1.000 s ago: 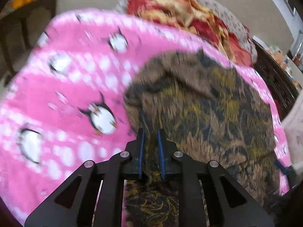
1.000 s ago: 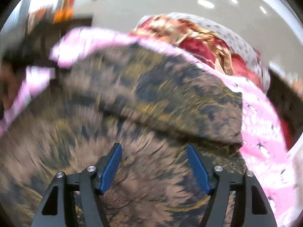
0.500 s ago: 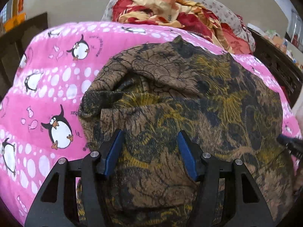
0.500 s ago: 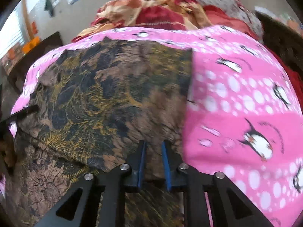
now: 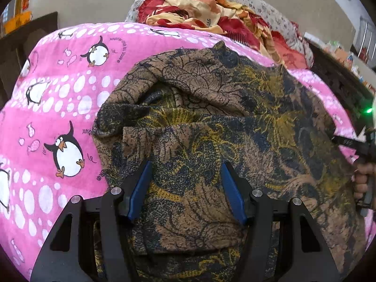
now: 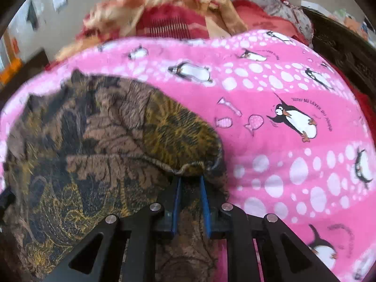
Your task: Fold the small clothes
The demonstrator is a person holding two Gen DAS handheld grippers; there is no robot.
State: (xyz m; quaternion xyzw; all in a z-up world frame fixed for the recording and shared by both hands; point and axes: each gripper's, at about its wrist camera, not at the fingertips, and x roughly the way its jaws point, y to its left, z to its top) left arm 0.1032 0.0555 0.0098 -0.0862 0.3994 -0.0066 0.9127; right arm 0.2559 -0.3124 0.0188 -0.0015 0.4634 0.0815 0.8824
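Observation:
A brown, black and yellow patterned garment (image 5: 211, 122) lies rumpled on a pink penguin blanket (image 5: 58, 98). My left gripper (image 5: 185, 181) is open and empty, its blue pads just above the near part of the cloth. In the right wrist view my right gripper (image 6: 189, 183) is shut on the garment's (image 6: 112, 141) right edge, which is lifted and curled over toward the left. The right gripper and the hand holding it show at the right edge of the left wrist view (image 5: 362, 145).
A heap of red and cream cloth (image 5: 211, 16) lies on a floral pillow behind the blanket. Dark wooden furniture (image 5: 340, 77) stands to the right, and more to the far left (image 5: 30, 35). The pink blanket (image 6: 293, 141) lies bare right of the garment.
My left gripper let go of the garment, opened and has stayed open. My right gripper shut on the garment's right edge and has carried it up and leftward, curling the cloth over.

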